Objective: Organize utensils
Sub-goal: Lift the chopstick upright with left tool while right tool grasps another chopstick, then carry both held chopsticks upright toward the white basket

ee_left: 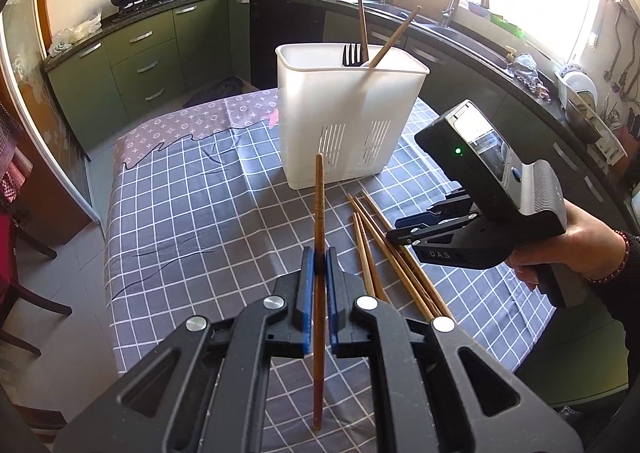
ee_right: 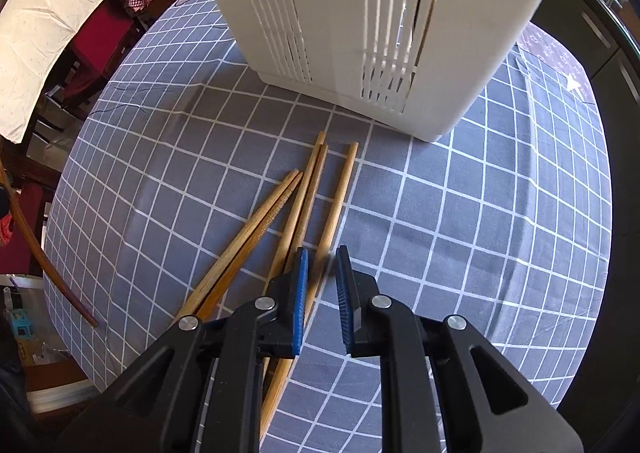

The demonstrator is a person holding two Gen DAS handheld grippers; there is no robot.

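Left gripper (ee_left: 319, 267) is clamped tight on one dark wooden chopstick (ee_left: 319, 213), gripped around mid-length, stick lifted off the cloth and pointing toward the holder. Right gripper (ee_right: 322, 273) points down over the loose chopsticks (ee_right: 288, 221); its jaws stand narrow, with the rightmost stick (ee_right: 338, 197) running into the gap. That spot is blurred, so whether the pads actually press it I cannot tell.

Five pale sticks lie fanned on the grey checked tablecloth (ee_right: 460, 233), tips toward the holder, two pairs touching along their length, the fifth just beside them.

Handling, as a judgement: light, stiff, round wood, likely to roll or pivot in the pads if taken near an end. Best hold is mid-shaft, square across the pads. Neighbours lie so close that a pinch could drag a second stick along; the outer one is the easiest single pick.

Just beyond the pile stands the white slotted utensil holder (ee_left: 320, 101), upright, near the sticks but not touching. It already holds a black fork (ee_left: 352, 55) and two wooden handles leaning on the far-right side. Its rim is tall, so a stick must go up and over it, tip down. The right gripper and the person's hand (ee_left: 572, 249) sit beside the left one's route, a possible clash.

Further off: green kitchen cabinets, stove with pans, sink under a bright window.
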